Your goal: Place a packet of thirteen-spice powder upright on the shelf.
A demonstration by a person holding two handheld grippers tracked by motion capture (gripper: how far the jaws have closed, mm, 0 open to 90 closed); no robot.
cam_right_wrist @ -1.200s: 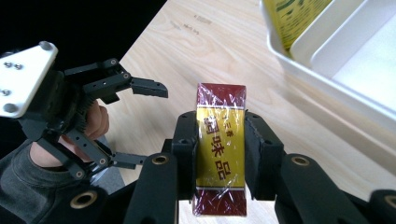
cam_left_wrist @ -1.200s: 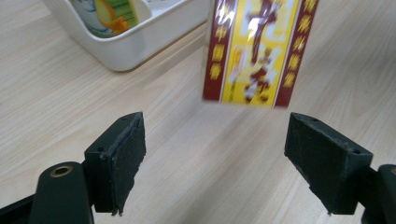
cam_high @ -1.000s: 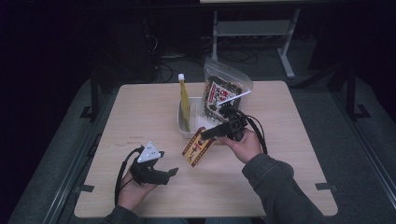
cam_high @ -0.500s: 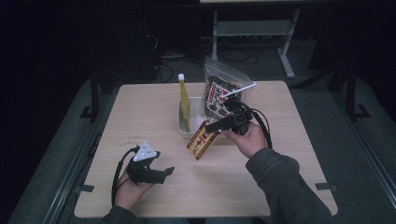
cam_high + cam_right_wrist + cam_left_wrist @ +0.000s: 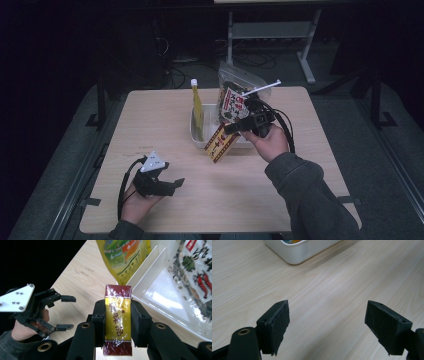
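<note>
Red and yellow box point(image 5: 118, 319) is sitting between the pads of the right gripper point(image 5: 117, 322), which is squeezing it from both sides. It is hanging above the table point(image 5: 165, 120), just in front of the white tub point(image 5: 200, 136) near the far edge. The left gripper point(image 5: 172, 184) is resting near the front left corner, its jaws spread wide, holding nothing.
</note>
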